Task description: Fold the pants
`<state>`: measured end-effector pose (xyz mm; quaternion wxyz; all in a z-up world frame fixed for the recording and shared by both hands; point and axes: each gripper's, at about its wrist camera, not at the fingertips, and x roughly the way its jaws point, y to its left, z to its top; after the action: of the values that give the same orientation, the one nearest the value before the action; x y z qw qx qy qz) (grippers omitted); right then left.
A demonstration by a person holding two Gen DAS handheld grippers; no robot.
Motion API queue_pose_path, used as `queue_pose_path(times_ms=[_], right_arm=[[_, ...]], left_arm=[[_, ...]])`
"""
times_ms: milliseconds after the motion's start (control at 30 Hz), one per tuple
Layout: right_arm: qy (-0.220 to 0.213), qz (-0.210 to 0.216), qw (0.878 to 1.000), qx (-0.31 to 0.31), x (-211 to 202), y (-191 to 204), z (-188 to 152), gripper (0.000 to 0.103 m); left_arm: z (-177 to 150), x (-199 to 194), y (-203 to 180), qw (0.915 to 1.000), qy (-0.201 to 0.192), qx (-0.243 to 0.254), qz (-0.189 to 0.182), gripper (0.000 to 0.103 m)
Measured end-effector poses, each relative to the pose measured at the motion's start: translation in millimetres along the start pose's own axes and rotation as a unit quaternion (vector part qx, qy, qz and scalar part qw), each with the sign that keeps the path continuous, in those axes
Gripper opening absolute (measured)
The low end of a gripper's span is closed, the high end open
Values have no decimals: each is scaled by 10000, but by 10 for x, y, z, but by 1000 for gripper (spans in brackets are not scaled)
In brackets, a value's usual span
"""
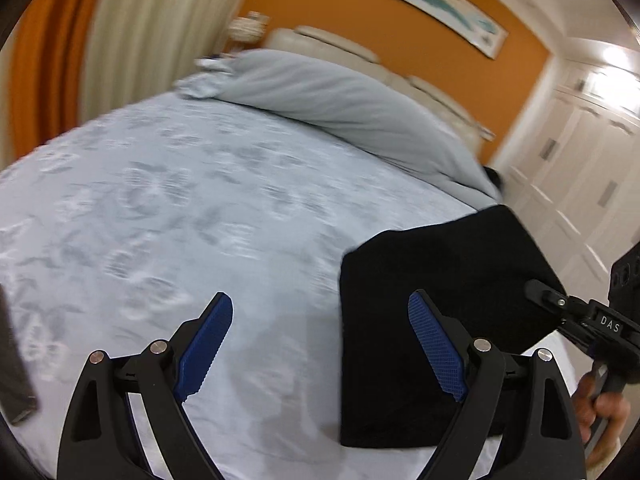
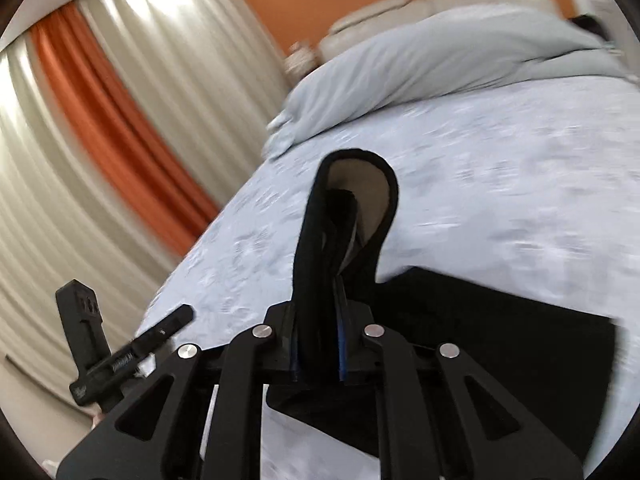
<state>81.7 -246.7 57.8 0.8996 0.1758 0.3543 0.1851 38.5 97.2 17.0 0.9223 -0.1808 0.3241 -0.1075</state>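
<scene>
Pants (image 2: 340, 240), black, thick folded bundle pinched in right gripper (image 2: 318, 344) jaws; left gripper (image 1: 320, 344) jaws wide, empty; bedspread (image 1: 180, 200) pale, seemingly floral.

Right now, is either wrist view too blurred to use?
Left wrist: bedspread and pillow smeared by motion, black pants and open tongs sharp. Right wrist: curtains streaked, tongs shut on pants sharp. Both fisheye-bent.

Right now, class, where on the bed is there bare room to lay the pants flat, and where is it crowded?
Free: the wide floral bedspread between the curtains and the black pants, below the bunched grey duvet. Crowded: the edge near the white wardrobe, where the pants lie, the right claw grips their fold and the open left claw hovers.
</scene>
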Motion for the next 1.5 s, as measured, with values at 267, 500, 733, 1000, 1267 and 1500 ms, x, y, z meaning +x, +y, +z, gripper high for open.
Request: queue_pose_path(times_ms=[267, 500, 733, 1000, 1267, 1500], right_arm=[[1267, -1569, 9705, 1323, -75, -1718, -875, 26], [245, -1478, 9807, 1254, -520, -1807, -585, 61], [1213, -1216, 9750, 1408, 193, -1819, -658, 63], [837, -1093, 9855, 989, -28, -1419, -586, 12], [1465, -1144, 9799, 730, 197, -1207, -794, 24], [976, -1785, 9737, 1028, -141, -1636, -632, 85]], left_arm=[[-574, 662, -801, 9898, 1170, 748, -314, 87], [-635, 1013, -945, 9890, 1351, 508, -337, 87], [-764, 1593, -686, 9643, 2474, -456, -832, 87], [-731, 1595, -611, 9515, 2576, -907, -1419, 36], [-754, 1457, -148, 9385, 3127, -1075, -991, 54], [-758, 1342, -194, 9478, 2753, -1242, -1028, 80]])
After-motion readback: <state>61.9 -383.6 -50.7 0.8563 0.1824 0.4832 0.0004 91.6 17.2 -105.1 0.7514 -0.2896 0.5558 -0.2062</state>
